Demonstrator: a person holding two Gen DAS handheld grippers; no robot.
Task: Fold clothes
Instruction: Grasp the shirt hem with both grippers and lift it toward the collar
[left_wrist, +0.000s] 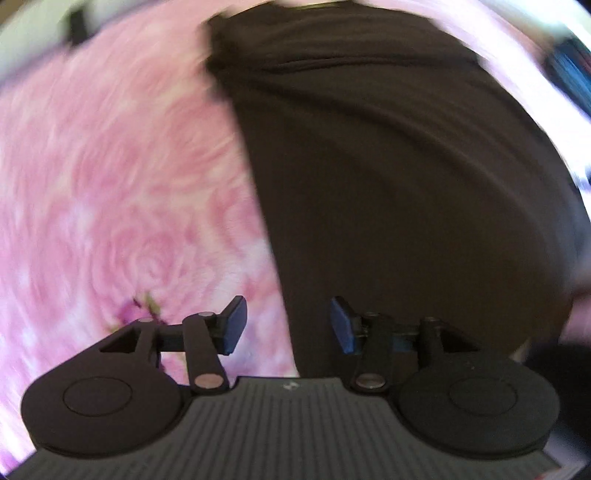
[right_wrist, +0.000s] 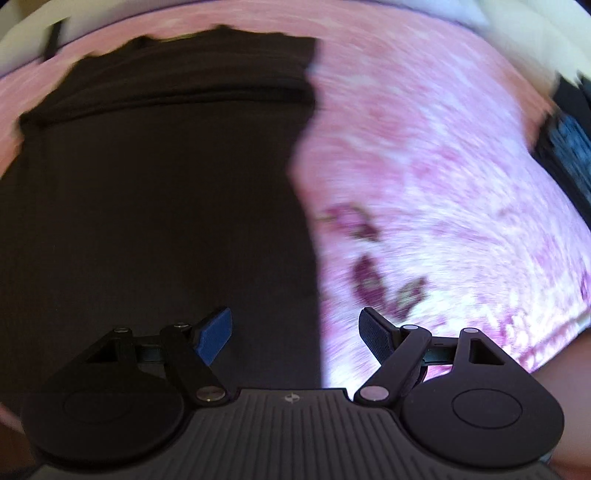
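A dark brown garment (left_wrist: 388, 166) lies flat on a pink floral bedspread (left_wrist: 110, 177), with a fold line across its far part. My left gripper (left_wrist: 288, 325) hovers above the garment's left edge, open, with nothing between its blue pads. In the right wrist view the same garment (right_wrist: 159, 192) fills the left half, its right edge running down the middle. My right gripper (right_wrist: 295, 334) stands wide open over that right edge, empty. Both views are blurred by motion.
The pink bedspread (right_wrist: 424, 177) extends right of the garment. A dark object with blue (right_wrist: 569, 155) sits at the bed's right edge, also seen as a dark object (left_wrist: 569, 74) in the left wrist view. Pale surfaces lie beyond the far edge.
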